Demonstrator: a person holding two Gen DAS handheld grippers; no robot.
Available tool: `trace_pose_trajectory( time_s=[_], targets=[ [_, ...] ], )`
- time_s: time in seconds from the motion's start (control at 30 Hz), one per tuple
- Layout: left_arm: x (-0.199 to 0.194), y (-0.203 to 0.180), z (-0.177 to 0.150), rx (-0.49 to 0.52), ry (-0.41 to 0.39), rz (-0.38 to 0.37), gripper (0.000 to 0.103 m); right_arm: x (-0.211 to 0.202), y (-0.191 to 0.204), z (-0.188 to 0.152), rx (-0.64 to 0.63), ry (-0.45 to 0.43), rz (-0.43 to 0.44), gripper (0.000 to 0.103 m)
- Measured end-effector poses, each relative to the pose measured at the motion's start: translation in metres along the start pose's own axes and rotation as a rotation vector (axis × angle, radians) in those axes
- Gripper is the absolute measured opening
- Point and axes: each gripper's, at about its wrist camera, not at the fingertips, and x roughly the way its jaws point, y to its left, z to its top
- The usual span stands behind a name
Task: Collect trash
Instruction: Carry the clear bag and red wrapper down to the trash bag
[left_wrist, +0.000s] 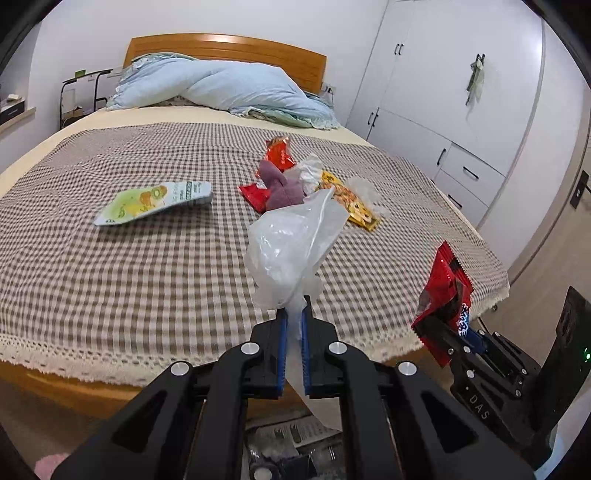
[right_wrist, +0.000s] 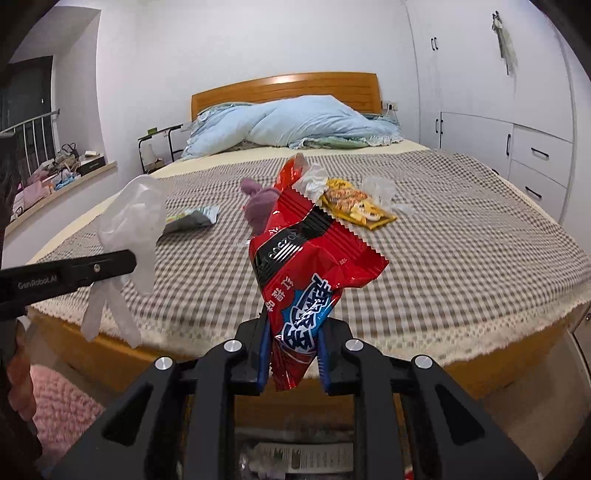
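1. Trash lies scattered on the bed (left_wrist: 147, 280), whose checked cover fills the middle of the left wrist view.
2. At lower centre of that view, the left gripper (left_wrist: 294, 314) has its blue-padded fingers (left_wrist: 282, 332) pressed together on a clear plastic bag (left_wrist: 291, 243), which billows upward above them.
3. A green fruit pouch (left_wrist: 155, 201) lies left of centre on the cover; a red wrapper (left_wrist: 280, 152), a purple cloth (left_wrist: 280, 186) and a yellow snack packet (left_wrist: 351, 201) cluster at upper centre.
4. At lower right, the right gripper (left_wrist: 471, 338) carries a red snack bag (left_wrist: 445, 288).
5. In the right wrist view, the right gripper (right_wrist: 293, 343) at lower centre has its fingers (right_wrist: 263, 354) clamped on the red snack bag (right_wrist: 306, 266), which stands up above them.
6. At left, the left gripper (right_wrist: 127, 260) enters sideways, holding the clear plastic bag (right_wrist: 135, 218).
7. Beyond, the bed (right_wrist: 461, 258) bears the yellow snack packet (right_wrist: 356, 206), the purple cloth (right_wrist: 260, 205) and the green fruit pouch (right_wrist: 192, 219).
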Motion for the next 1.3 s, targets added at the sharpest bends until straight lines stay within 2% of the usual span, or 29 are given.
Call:
trace_pose_trajectory(
  time_s=[0.53, 1.0, 1.3],
  targets=[
    [-0.009, -0.012, -0.041, 0.060, 0.059, -0.037, 0.004, -0.020, 0.013, -0.052, -0.037, 0.106, 0.010, 0.020],
    [0.005, -0.007, -0.084, 0.079, 0.167, -0.040, 0.004, -0.016, 0.013, -0.083, -0.025, 0.214, 0.004, 0.020],
    [0.016, 0.000, -0.107, 0.082, 0.239, -0.037, 0.004, -0.004, 0.014, -0.100, -0.021, 0.324, -0.007, 0.020]
  ],
)
